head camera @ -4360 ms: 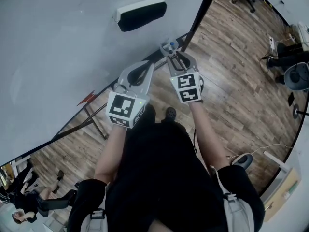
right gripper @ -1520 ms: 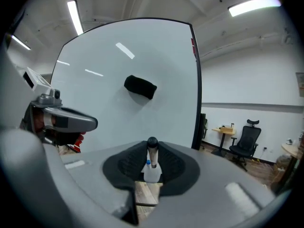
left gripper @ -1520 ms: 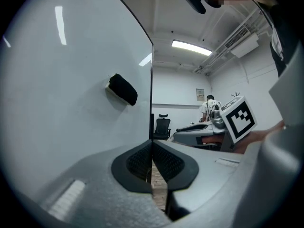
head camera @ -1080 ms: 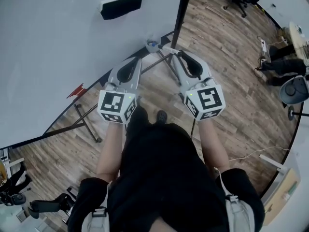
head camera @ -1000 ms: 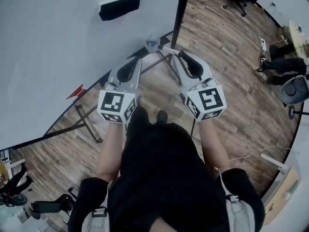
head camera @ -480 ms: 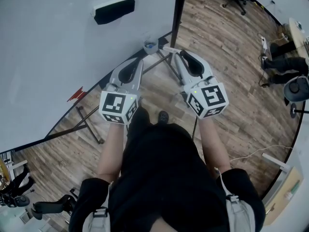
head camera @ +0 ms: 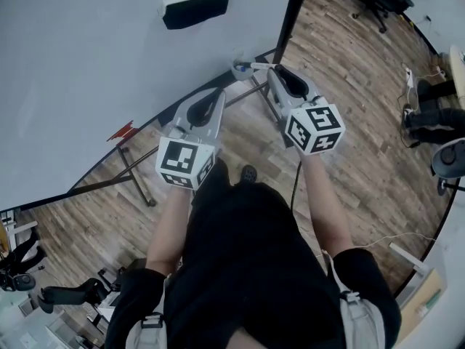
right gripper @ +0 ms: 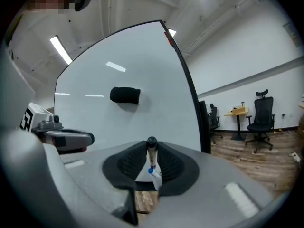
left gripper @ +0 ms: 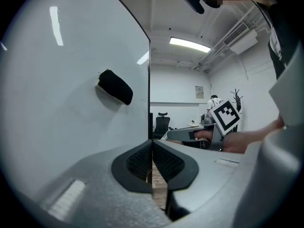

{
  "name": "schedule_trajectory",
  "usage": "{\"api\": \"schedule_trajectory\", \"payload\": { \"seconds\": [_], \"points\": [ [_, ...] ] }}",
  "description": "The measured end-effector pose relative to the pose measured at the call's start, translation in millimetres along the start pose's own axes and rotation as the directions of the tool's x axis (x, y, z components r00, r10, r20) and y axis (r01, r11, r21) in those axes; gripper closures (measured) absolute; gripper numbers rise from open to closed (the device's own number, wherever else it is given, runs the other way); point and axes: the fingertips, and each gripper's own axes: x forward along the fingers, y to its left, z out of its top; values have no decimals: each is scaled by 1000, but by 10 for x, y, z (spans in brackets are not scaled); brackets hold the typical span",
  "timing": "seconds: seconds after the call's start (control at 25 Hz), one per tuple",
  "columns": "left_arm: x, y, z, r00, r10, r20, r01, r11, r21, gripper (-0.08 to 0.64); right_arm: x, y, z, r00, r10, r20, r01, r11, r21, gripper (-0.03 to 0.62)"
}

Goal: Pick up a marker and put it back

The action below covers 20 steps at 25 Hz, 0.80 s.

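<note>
Right gripper [right gripper: 152,145] clamps a marker [right gripper: 152,156] upright between its pads, just in front of the whiteboard [right gripper: 118,65]. The jaws hide the marker's lower end, and any print on it is too small to read. Left gripper [left gripper: 152,161] has its jaws pressed together, with nothing between them. A black eraser [right gripper: 125,95] clings to the board.

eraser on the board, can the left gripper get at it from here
Probably yes. The left gripper is empty, jaws together, and nothing stands between it and the eraser on the whiteboard; the jaws would have to open first.
</note>
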Motion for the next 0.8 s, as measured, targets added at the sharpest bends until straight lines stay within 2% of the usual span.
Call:
{"api": "schedule_trajectory", "payload": {
  "seconds": [0.28, 0.8],
  "points": [
    [-16, 160, -45, 999, 32, -10, -32, 999, -8, 549, 403, -153, -233, 996, 60, -72, -51, 992, 111, 521],
    [18, 357, -29, 998, 66, -11, -66, 998, -5, 549, 870, -277, -624, 974, 93, -207, -68, 990, 127, 520]
  ]
}}
